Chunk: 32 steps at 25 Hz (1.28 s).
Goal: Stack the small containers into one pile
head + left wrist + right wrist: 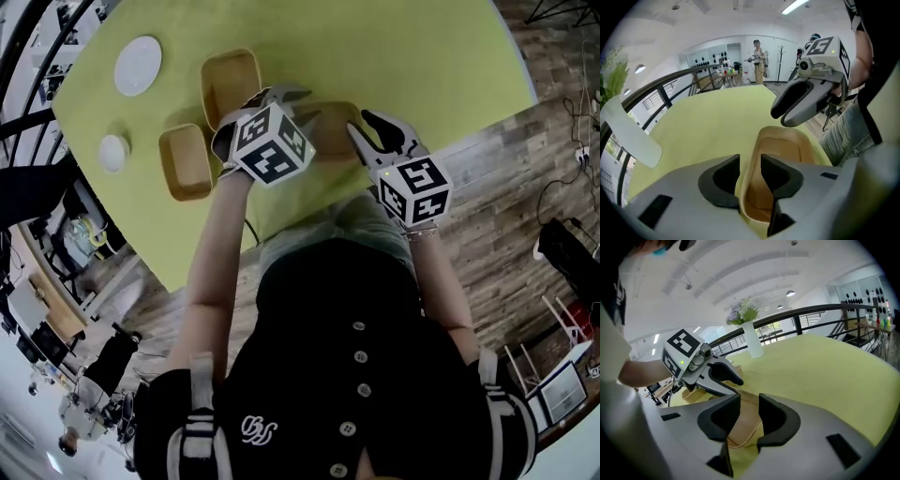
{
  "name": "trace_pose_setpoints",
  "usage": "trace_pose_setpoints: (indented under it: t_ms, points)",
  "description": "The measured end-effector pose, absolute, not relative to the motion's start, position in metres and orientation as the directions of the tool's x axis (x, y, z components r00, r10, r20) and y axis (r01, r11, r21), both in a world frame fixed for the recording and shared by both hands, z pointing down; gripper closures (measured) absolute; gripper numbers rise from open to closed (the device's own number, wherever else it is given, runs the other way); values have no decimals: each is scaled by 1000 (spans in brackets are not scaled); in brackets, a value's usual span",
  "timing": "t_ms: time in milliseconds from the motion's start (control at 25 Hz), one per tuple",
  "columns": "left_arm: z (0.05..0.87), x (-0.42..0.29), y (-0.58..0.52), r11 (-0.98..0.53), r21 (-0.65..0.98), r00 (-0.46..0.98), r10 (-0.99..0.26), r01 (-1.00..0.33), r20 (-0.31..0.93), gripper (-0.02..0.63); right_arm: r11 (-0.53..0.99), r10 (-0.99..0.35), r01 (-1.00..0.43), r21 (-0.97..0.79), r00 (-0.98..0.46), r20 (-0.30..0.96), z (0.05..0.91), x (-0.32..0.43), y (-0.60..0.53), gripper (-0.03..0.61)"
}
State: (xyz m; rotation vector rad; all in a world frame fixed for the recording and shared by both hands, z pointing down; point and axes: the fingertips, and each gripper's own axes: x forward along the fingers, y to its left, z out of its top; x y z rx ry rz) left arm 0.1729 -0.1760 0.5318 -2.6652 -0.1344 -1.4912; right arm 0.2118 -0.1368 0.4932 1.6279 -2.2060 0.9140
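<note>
Three tan oblong containers lie on the green table (422,66). The nearest container (330,131) sits between my two grippers. My left gripper (284,95) reaches down over its left end. In the left gripper view its jaws (750,164) are open and straddle the container's (783,149) wall without clamping it. My right gripper (371,129) comes in at the container's right end. Its jaws (749,408) are open, with the container's rim (743,430) in the gap between them. Each gripper shows in the other's view: the right gripper (788,111) and the left gripper (730,377).
The two other tan containers (230,82) (185,161) lie to the left, side by side. Two white round lids (138,66) (113,152) sit beyond them near the table's far left edge. A white vase with flowers (753,341) stands at the table's rim by a black railing.
</note>
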Motion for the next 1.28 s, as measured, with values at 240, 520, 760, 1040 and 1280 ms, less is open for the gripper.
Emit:
trace_pose_setpoints:
  t_ms: [240, 520, 760, 1040, 1280]
  points:
    - [542, 177, -174, -981, -36, 483, 61, 190, 874, 507, 174, -757, -921, -348, -351, 551, 499, 210, -134, 460]
    - [544, 180, -171, -980, -14, 473, 82, 196, 877, 565, 162, -759, -929, -334, -333, 559, 500, 214, -134, 460]
    - [534, 172, -174, -997, 20, 515, 57, 76, 855, 578, 177, -765, -933, -315, -332, 553, 494, 213, -142, 460]
    - [509, 148, -187, -992, 32, 567, -43, -123, 822, 581, 228, -785, -932, -281, -347, 514, 470, 206, -159, 460]
    - [489, 126, -191, -959, 90, 628, -105, -270, 771, 581, 318, -782, -912, -258, -406, 472, 448, 186, -179, 460]
